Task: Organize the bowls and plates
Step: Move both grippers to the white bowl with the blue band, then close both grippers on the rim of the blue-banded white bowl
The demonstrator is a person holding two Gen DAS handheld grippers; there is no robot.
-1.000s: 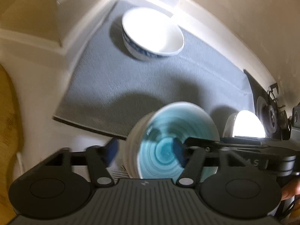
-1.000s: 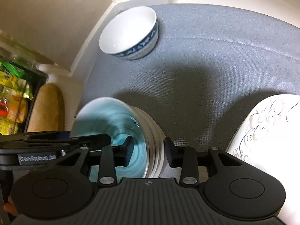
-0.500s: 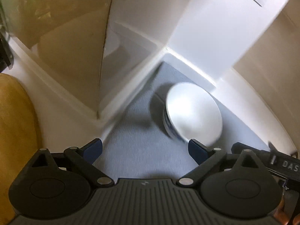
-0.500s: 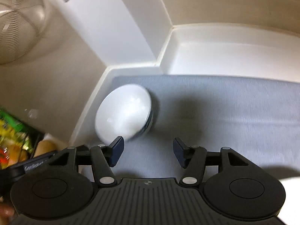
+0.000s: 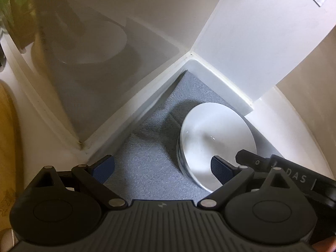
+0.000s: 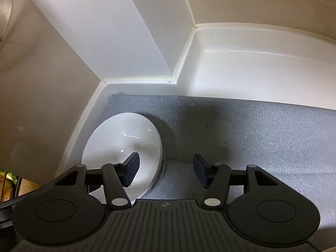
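Two hand-held grippers filled the near edge of each view, both tipped down toward a grey mat. The left hand-held gripper [image 5: 163, 169] stood wide, blue ribbed pads far apart, nothing between them but mat [image 5: 147, 168]; its right pad overlapped the bowl's [image 5: 216, 142] near rim in the picture, though contact could not be told. The right hand-held gripper [image 6: 166, 171] stood at a middling spread, empty, its left finger in front of the bowl [image 6: 124, 145] and its right finger over bare mat [image 6: 252, 136].

Only the left view showed the other tool's black arm, lettered, crossing at lower right, plus a yellowish wooden surface at far left. Only the right view showed the mat's long stretch running off rightward.

Round, glossy and white, the bowl sat upright, mouth up, in the mat's far corner near the desk's raised white lip. Woven twill texture marked the mat. Beyond rose smooth white and beige walls meeting at angles.
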